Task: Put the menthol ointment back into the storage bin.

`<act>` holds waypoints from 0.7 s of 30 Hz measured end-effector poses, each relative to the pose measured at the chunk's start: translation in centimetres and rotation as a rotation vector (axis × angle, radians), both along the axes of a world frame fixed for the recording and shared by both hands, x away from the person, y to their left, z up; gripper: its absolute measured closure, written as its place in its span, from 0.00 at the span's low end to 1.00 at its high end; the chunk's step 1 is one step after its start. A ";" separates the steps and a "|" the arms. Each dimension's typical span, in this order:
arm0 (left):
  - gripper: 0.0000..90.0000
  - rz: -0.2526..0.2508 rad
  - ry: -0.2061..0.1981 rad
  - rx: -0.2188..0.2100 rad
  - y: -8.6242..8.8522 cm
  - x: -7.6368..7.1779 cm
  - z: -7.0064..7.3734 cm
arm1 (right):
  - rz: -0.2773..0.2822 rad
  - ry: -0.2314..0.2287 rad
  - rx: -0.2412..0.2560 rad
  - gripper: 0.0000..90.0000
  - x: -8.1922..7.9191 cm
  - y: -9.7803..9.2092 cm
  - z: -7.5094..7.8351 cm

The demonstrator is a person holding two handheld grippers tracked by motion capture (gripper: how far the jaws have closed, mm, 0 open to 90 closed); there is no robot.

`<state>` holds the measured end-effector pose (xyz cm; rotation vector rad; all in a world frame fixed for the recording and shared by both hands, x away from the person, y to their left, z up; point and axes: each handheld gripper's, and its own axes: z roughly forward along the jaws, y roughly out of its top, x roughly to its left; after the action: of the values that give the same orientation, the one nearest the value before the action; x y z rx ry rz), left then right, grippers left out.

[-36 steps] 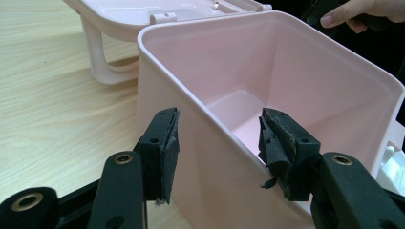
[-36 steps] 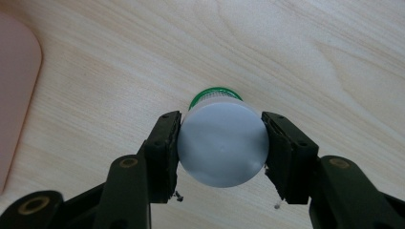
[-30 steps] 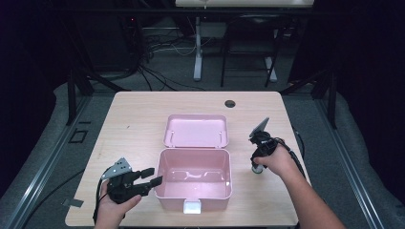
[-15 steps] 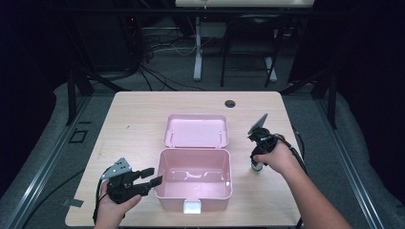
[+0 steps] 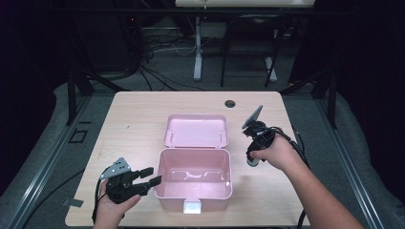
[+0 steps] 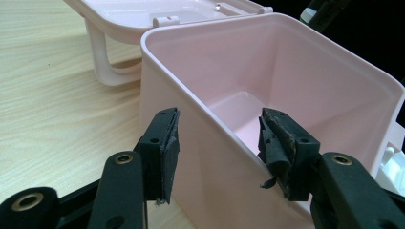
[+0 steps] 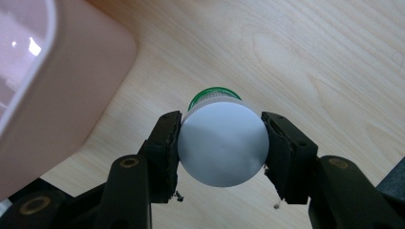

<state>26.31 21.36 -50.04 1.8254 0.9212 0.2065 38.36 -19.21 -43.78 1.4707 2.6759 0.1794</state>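
Observation:
An open pink plastic box stands at the table's front middle, its lid folded back flat behind it. My left gripper is open at the box's left wall. In the left gripper view its jaws straddle that wall, one pad outside and one inside the empty box. My right gripper points down just right of the box and is shut on a small bottle. The right gripper view looks down on the bottle's white cap between the pads, with a green band below it.
A round cable hole sits in the table's far edge. The box's white latch faces the front edge. Bare wood lies left of the box and behind the lid. Dark floor with cables surrounds the table.
The right hand has shifted slightly toward the box with the bottle held in it. The left gripper has stayed at the box's left wall.

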 end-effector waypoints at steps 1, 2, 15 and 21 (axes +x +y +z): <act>0.54 0.000 0.000 0.000 0.0 0.0 0.0 | 0.003 0.002 -0.003 0.56 -0.1 0.1 0.2; 0.54 -0.001 0.000 0.001 0.0 0.0 0.0 | 0.008 -0.002 0.004 0.56 -0.1 0.2 0.3; 0.54 -0.001 0.004 0.001 -0.1 0.0 -0.1 | 0.048 0.013 0.007 0.56 -0.8 0.7 2.2; 0.54 -0.003 0.002 0.002 0.0 0.0 -0.1 | 0.085 0.011 0.000 0.56 -1.3 1.1 3.4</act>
<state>26.35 21.32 -50.14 1.8292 0.9199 0.2045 37.05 -18.08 -40.41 1.3626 2.7489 0.1769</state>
